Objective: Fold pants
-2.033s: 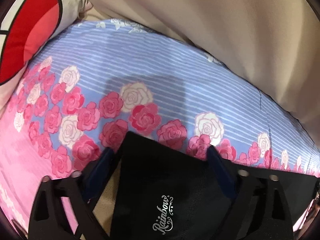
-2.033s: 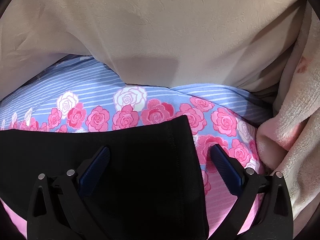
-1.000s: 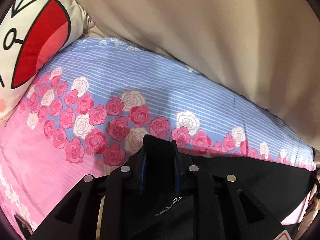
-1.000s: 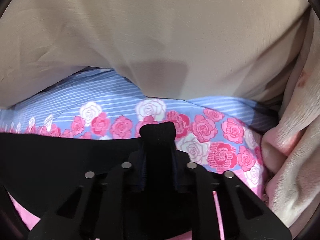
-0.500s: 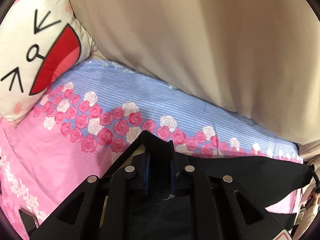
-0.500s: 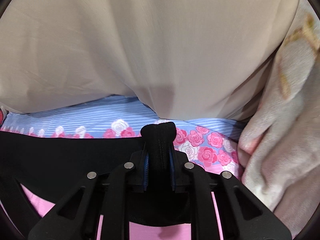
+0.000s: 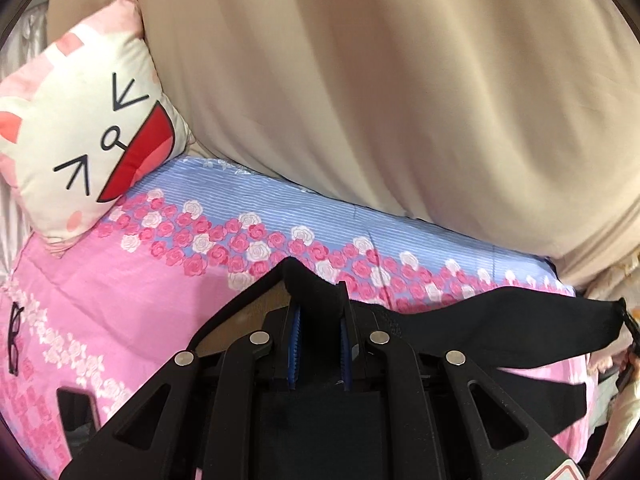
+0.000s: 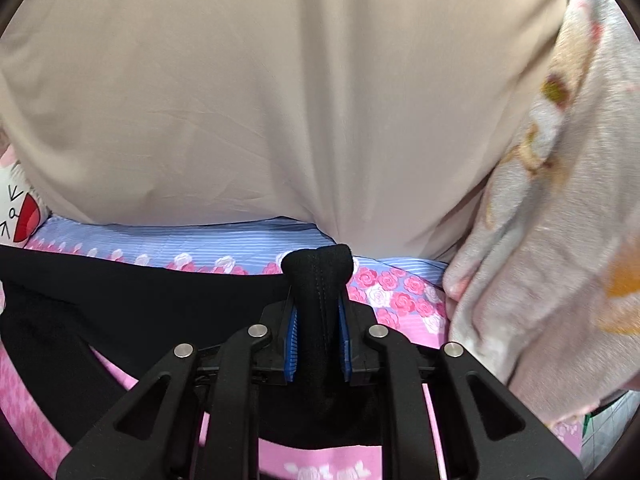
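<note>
The left claw (image 7: 318, 320) is closed on a bunched corner of the black pants (image 7: 500, 320); the fabric is pinched between its two blue pads (image 7: 294, 346) and sticks out a little past the tips. The claw points forward, toward the far side of the bed, and it is lifted above the bed sheet (image 7: 120, 300). From this claw the edge of the pants stretches to the right in a hanging band above the sheet.

The right claw (image 8: 318, 320) is also closed on the pants (image 8: 140, 304), with a rounded fold of black cloth (image 8: 318, 264) standing up between the pads. It points the same way, and from it the cloth runs to the left across the view. So the pants are held up between both claws, over the pink and blue rose sheet (image 8: 392, 296).

Far behind hangs a beige curtain (image 7: 380, 100). A cat-face pillow (image 7: 80, 140) lies far left, and a fluffy blanket (image 8: 560, 240) is at the right. Black glasses (image 7: 15, 340) lie on the sheet at the left.
</note>
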The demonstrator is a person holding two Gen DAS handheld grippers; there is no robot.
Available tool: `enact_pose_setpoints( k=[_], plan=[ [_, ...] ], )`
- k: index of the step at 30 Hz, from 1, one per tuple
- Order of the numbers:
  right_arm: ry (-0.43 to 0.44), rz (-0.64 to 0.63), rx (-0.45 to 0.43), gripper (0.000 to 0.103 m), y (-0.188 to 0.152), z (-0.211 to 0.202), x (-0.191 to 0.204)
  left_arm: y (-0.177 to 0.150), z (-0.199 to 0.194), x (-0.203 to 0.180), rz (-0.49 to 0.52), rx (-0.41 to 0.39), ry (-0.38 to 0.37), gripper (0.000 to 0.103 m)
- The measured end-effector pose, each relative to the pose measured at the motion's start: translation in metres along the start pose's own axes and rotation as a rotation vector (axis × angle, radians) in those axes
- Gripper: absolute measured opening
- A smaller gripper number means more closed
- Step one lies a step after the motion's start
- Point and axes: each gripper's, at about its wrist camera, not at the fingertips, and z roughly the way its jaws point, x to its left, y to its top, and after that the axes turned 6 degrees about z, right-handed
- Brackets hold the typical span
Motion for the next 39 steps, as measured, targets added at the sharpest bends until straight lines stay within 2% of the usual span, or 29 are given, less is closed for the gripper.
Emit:
enact_pose_setpoints(
  k=[4,9,13,17,19,21,22,23,25,27,30,34,37,39],
  plan=[
    [0.004,-0.01,-0.01,0.015,-0.013,-0.02,-0.005,-0.017,-0.023,0.001,0.009,-0.004,-0.004,0.013],
    [-0.01,-0.004,0.014,0.015,-0.029,-0.037,-0.011,-0.032,-0.03,0.011,-0.016,0.008,0.003,0.013],
    [-0.022,0.05,0.056,0.015,-0.027,-0.023,-0.017,-0.018,-0.003,0.021,-0.083,0.052,0.015,0.013],
    [-0.087,0.095,0.136,0.015,-0.01,0.036,-0.018,0.022,0.048,0.028,-0.167,0.094,0.09,0.013],
    [-0.095,0.108,0.1,0.015,0.004,0.045,-0.013,0.037,0.056,0.031,-0.193,0.075,0.103,0.013],
    [-0.03,0.088,-0.048,0.015,0.02,0.018,0.0,0.043,0.046,0.03,-0.193,0.032,0.065,0.013],
    [0.025,0.063,-0.147,0.015,0.022,-0.009,0.007,0.042,0.03,0.026,-0.163,-0.007,0.045,0.013],
    [0.054,0.032,-0.208,0.015,0.018,-0.029,0.012,0.038,0.017,0.023,-0.134,-0.037,0.037,0.013],
    [0.079,-0.04,-0.3,0.015,-0.002,-0.068,0.019,0.018,-0.018,0.019,-0.084,-0.096,0.004,0.013],
    [0.082,-0.087,-0.32,0.016,-0.036,-0.095,0.018,-0.011,-0.043,0.022,-0.065,-0.129,-0.016,0.013],
    [0.071,-0.081,-0.215,0.016,-0.097,-0.1,-0.002,-0.068,-0.053,0.032,-0.044,-0.074,0.008,0.013],
    [0.034,-0.015,0.024,0.016,-0.185,-0.072,-0.034,-0.151,-0.022,0.05,-0.044,0.094,0.071,0.014],
    [0.028,0.051,0.077,0.016,-0.221,-0.067,-0.05,-0.194,0.004,0.068,-0.117,0.187,0.063,0.015],
    [0.033,0.092,0.104,0.016,-0.234,-0.062,-0.056,-0.205,0.016,0.075,-0.153,0.212,0.058,0.015]
  ],
)
